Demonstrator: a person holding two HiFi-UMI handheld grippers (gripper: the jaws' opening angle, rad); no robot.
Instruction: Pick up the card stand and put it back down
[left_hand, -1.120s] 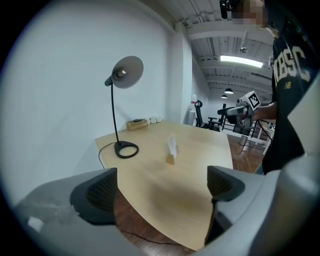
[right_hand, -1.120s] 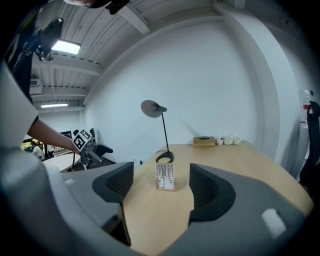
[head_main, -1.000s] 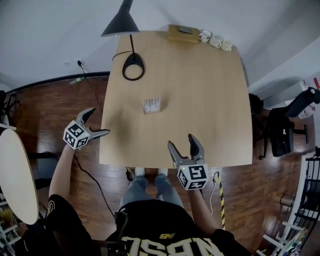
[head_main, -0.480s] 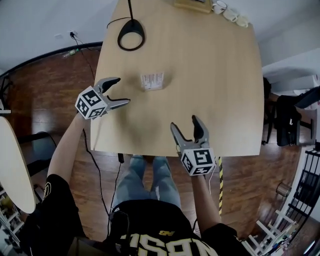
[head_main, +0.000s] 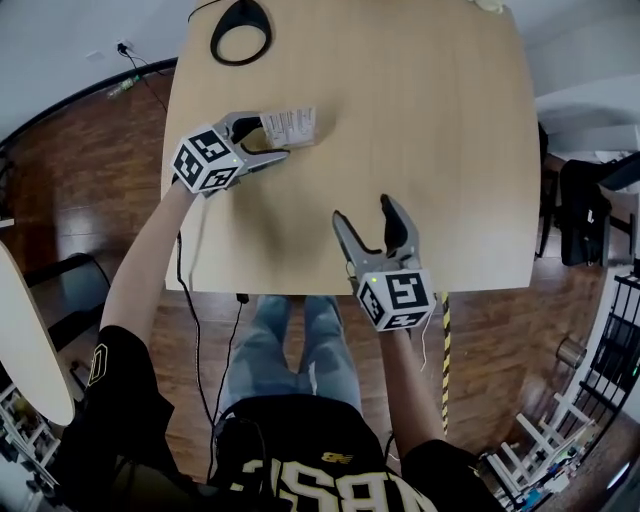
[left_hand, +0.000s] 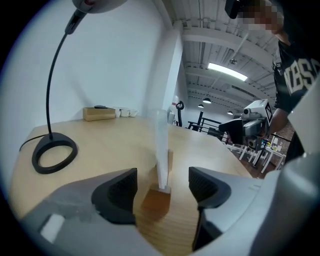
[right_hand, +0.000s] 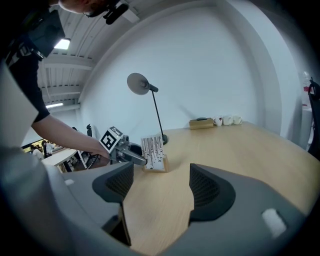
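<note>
The card stand (head_main: 291, 125), a white printed card upright in a small wooden base, stands on the light wooden table (head_main: 430, 150) at the far left. My left gripper (head_main: 273, 135) has reached it from the left; its jaws are closing, one on each side of the stand. In the left gripper view the card (left_hand: 162, 145) rises edge-on between the two pads (left_hand: 120, 192), with a gap on both sides. My right gripper (head_main: 363, 210) hovers open and empty over the table's near edge; its view shows the stand (right_hand: 154, 152) and the left gripper (right_hand: 132, 156) ahead.
A black desk lamp's ring base (head_main: 240, 17) sits at the table's far left corner, behind the stand. A wooden box (left_hand: 99, 113) and white cups (left_hand: 125, 113) stand along the far edge. The person's legs (head_main: 290, 350) and dark wooden floor (head_main: 90, 160) lie below the near edge.
My left gripper has moved from off the table's left side onto it and round the card stand, its jaws narrowing. The right gripper has barely moved. The head view has tilted down.
</note>
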